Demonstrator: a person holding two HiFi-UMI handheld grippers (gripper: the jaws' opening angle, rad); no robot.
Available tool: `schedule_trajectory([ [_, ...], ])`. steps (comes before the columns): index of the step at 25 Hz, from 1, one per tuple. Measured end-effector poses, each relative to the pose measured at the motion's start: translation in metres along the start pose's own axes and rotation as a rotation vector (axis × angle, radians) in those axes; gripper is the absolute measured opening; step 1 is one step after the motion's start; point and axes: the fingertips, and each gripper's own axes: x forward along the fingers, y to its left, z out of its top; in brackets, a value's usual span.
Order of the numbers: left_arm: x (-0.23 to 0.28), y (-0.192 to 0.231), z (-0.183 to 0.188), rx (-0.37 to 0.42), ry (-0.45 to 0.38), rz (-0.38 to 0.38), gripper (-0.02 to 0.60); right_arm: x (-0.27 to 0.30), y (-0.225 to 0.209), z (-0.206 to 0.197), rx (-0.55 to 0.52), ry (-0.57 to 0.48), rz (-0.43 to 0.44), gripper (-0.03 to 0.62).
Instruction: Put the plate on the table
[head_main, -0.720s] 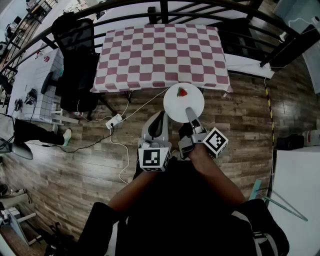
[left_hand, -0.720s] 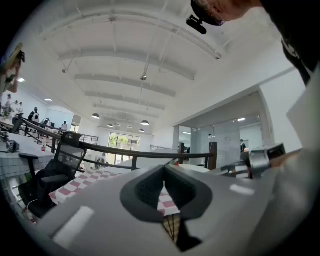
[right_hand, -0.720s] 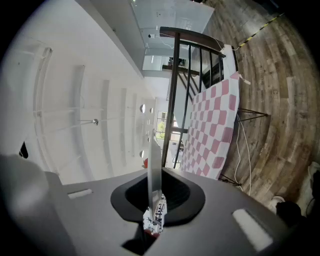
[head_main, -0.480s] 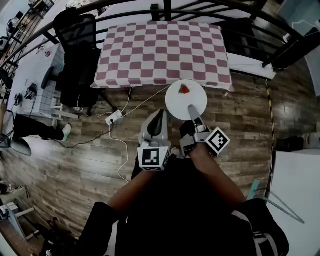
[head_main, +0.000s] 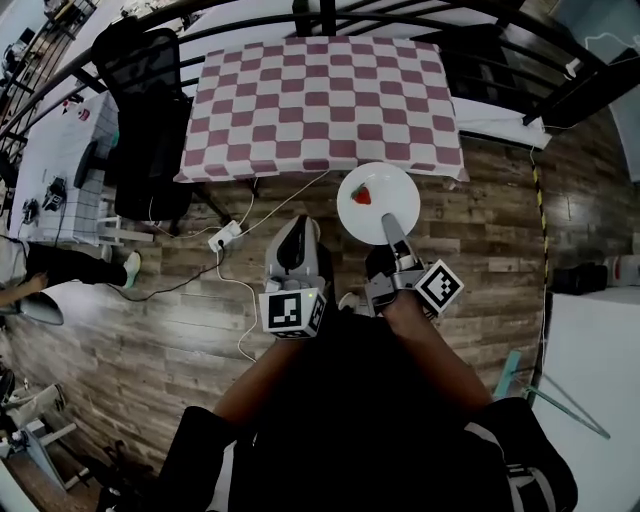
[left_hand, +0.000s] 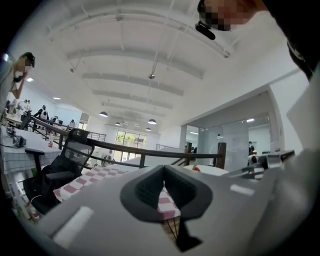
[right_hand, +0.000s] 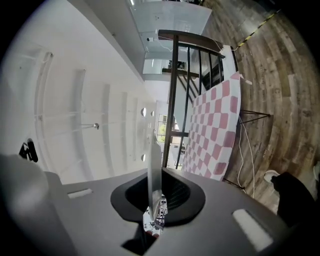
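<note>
Carrying the plate (head_main: 400, 195), my right gripper (head_main: 390, 226) fingers clamped on its rim and left gripper (head_main: 293, 232) closed empty, I should next reach the bench (head_main: 320, 100) at 12 o'clock.

White round plate (head_main: 362, 216), level, mid-frame, carrying a small red piece (head_main: 362, 195); near rim clamped in right gripper (head_main: 388, 222); just below table's near right edge. Table (head_main: 320, 100) at upper centre, draped in red-and-white checked cloth.
</note>
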Motion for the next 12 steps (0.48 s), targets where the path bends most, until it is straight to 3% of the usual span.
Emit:
schedule_trajectory([
  [7,0.06,0.002,-0.004,-0.002,0.022,-0.057,0.009,0.039,-0.016,0.01,0.132,0.004,-0.04,0.018],
  [12,0.107,0.015,0.001,0.017,0.021,-0.082,0.009,0.084,-0.018,0.024,0.131,0.003,-0.04,0.018],
])
